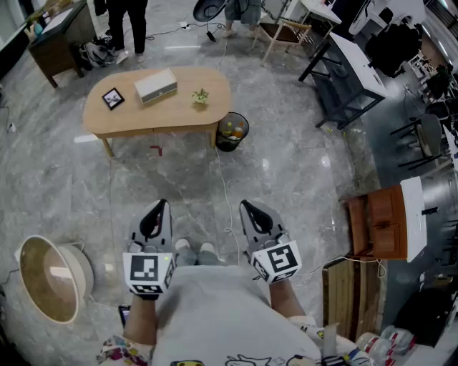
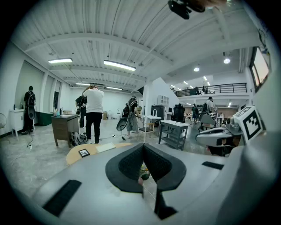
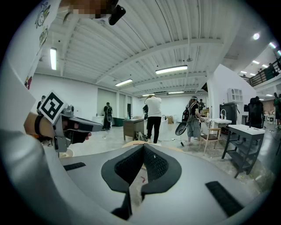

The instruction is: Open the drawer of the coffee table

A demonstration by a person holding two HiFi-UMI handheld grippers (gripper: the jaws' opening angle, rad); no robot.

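both grippers closed and empty, coffee table well ahead of me
my left gripper (image 1: 160, 207) and right gripper (image 1: 246, 207) sit side by side low in front of me, just above my shoes (image 1: 193, 253), each with jaws pressed together and nothing between them, both tipped a little downward. the coffee table (image 1: 143, 120), oval light wood top, stands across the grey marble floor (image 1: 286, 179), well apart from both grippers; its drawer can't be made out from here. on the top: a small picture frame (image 1: 112, 98), a white box (image 1: 156, 86), a little plant (image 1: 200, 96). a black bin (image 1: 232, 132) stands just beside the table's right end. a round basket chair (image 1: 50, 275) is at my left, a wooden cabinet (image 1: 379, 223) at my right, people (image 1: 129, 21) stand beyond the table
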